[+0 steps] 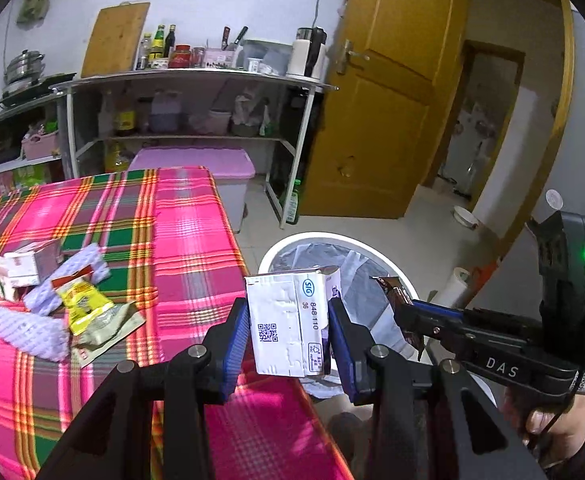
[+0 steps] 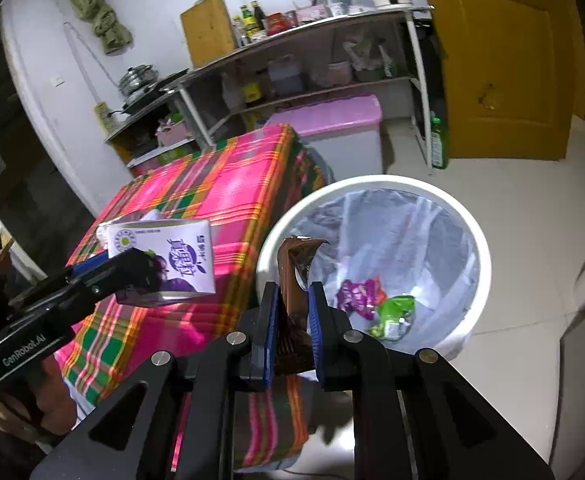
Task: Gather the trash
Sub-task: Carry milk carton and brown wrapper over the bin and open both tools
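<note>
From the left wrist: left tool (image 1: pixel 288 322) gripping a white drink carton (image 1: pixel 290 320) over the plaid-covered counter (image 1: pixel 196 240) edge, beside the white bin (image 1: pixel 288 245), wrappers (image 1: pixel 86 308) lying further left. From the right wrist: right tool (image 2: pixel 293 320) pinching a brown wrapper (image 2: pixel 297 264) just short of the bin (image 2: pixel 474 240) rim.

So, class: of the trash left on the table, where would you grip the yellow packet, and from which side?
Grip the yellow packet by its free right-hand edge, coming from the right. It lies flat and crumpled, foam crowds its left, and only a flat wrapper lies under that edge.
</note>
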